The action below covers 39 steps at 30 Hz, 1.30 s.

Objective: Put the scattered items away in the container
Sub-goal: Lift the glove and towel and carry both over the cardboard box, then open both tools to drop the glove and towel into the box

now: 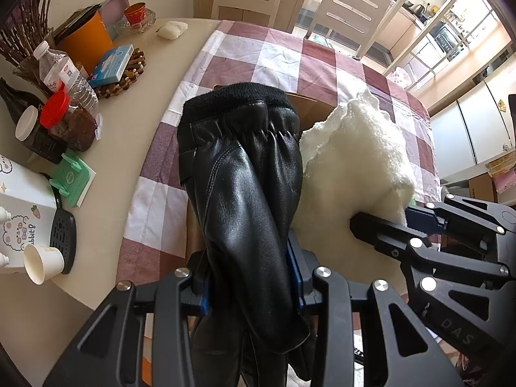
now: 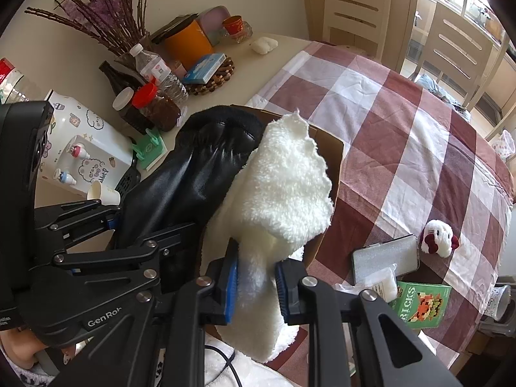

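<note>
My left gripper is shut on a black leather glove, held up over a brown cardboard box on the checked tablecloth. My right gripper is shut on a white fluffy sock, held beside the glove over the same box. The glove also shows in the right wrist view, and the sock in the left wrist view. On the cloth to the right lie a small white plush toy, a silver case and a green bricks box.
The table's left side holds a water bottle, a red-lidded jar, an orange canister, a blue box, paper cups and a green stand. Chairs stand behind the table.
</note>
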{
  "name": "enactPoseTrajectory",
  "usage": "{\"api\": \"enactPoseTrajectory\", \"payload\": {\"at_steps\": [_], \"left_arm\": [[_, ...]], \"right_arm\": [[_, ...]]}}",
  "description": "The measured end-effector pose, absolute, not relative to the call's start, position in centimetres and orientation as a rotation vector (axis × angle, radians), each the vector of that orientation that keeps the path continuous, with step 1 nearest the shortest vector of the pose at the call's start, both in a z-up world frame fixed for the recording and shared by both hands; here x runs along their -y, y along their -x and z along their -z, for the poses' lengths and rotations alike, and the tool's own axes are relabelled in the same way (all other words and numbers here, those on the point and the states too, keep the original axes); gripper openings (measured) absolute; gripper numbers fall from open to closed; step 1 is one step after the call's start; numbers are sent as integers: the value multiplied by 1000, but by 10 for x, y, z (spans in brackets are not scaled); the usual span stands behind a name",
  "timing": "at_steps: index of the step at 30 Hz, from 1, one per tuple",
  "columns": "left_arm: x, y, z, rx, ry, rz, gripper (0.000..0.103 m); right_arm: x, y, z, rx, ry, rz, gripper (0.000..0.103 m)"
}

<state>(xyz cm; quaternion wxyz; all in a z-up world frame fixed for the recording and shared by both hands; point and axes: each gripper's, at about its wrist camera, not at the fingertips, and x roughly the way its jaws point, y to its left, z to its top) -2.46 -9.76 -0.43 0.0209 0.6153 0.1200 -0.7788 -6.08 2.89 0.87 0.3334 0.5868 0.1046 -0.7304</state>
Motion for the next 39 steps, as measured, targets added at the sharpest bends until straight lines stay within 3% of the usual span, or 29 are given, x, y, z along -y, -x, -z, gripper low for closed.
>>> {"api": "enactPoseTrajectory", "payload": {"at_steps": [6,16,19,39], "left_arm": [[99,26,6,-371,-1919,2411,39],[104,26,-9,-293,-1858,2408,72],[106,26,-17,-266,-1835,2413,76],[95,20,-24,-220,-1861,2421,78]], "right_arm": [[-27,63,-6,-289,-1537,1903,22],[-33,70,-18,-295,-1516,1947,40],[-36,72,-24,-286,-1506,1967,41],[-45,61,-29,-297,-1513,1992,42]]}}
